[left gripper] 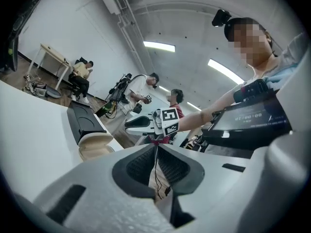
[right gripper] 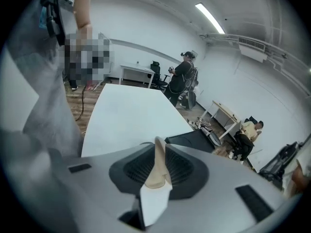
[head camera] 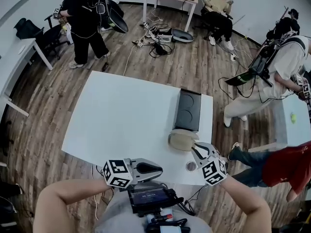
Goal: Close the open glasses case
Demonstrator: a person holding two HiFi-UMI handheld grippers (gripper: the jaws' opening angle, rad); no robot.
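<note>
the right gripper (head camera: 197,147), on a bare forearm reaching in from the near right, is clamped on a thin edge of the beige oval glasses case (head camera: 182,140). the case sits by the white tabletop's (head camera: 121,115) near right corner, just beside a black moulded tray (head camera: 188,109). the left gripper (head camera: 156,168), jaws pressed together on nothing, hangs off the near edge, pointing right.

The left forearm (head camera: 73,193) and right forearm (head camera: 243,195) reach in at the worktop's (head camera: 121,115) near edge. The left claw (head camera: 158,169) points right, jaws together, empty. The right claw (head camera: 195,148), at the near right corner, has its jaws pinched on the glasses case (head camera: 182,141).
</note>
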